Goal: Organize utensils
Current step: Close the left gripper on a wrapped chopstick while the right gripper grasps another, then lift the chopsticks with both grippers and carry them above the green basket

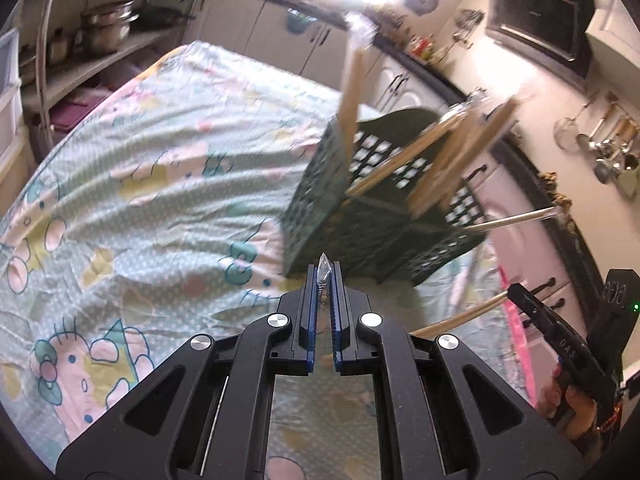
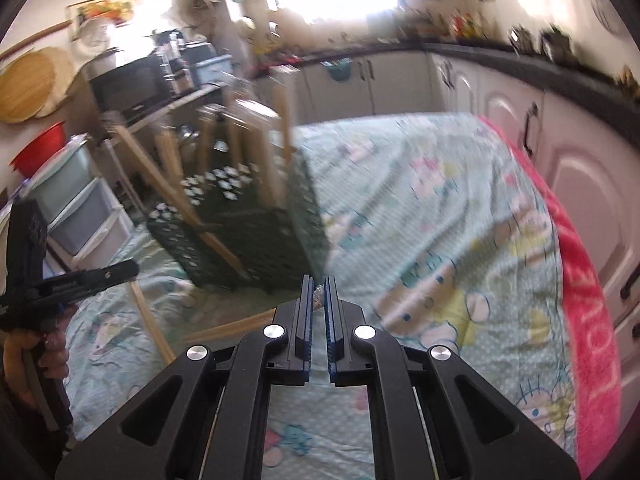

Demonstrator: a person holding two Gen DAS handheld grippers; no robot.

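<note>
A dark green perforated basket [image 1: 360, 216] [image 2: 256, 236] stands tilted on the patterned cloth with several plastic-wrapped wooden chopsticks [image 1: 352, 88] leaning out of it. My left gripper [image 1: 324, 276] [image 2: 130, 269] is shut on the crinkled clear wrapper end [image 1: 323, 266] of one wrapped stick [image 2: 154, 324], which hangs below it. Just in front of the basket, my right gripper [image 2: 319, 292] [image 1: 512, 292] is shut on the wrapper end of another wrapped stick [image 2: 232, 326] [image 1: 460, 318], which reaches across toward the left gripper. The picture is blurred.
A cartoon-print cloth [image 1: 140, 184] [image 2: 440, 200] covers the table, with a pink towel [image 2: 588, 320] along its right edge. White cabinets [image 2: 580, 184] stand close on the right, and a shelf with pots [image 1: 108, 28] stands on the left. A person's hand [image 1: 572, 408] [image 2: 48, 360] holds each gripper.
</note>
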